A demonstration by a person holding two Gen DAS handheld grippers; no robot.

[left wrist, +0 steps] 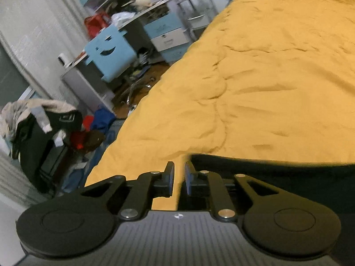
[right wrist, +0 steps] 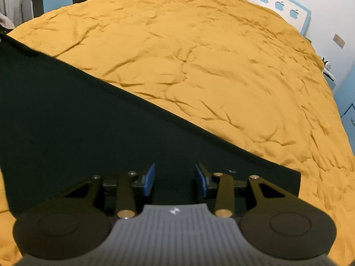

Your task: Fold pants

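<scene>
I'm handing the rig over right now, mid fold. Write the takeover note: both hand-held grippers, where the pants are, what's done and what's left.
Left hand-held gripper: jaws a narrow gap apart, nothing between them, poised over the mustard-yellow quilted bedspread just off the pants' edge.
Right hand-held gripper: jaws open, empty, above the pants.
Dark, near-black fabric pants: lying flat on the bedspread in a long band, near the bed's edge.
Done: pants laid out smooth; how many folds are already made can't be told.
Left: regrip an edge and finish folding.
</scene>
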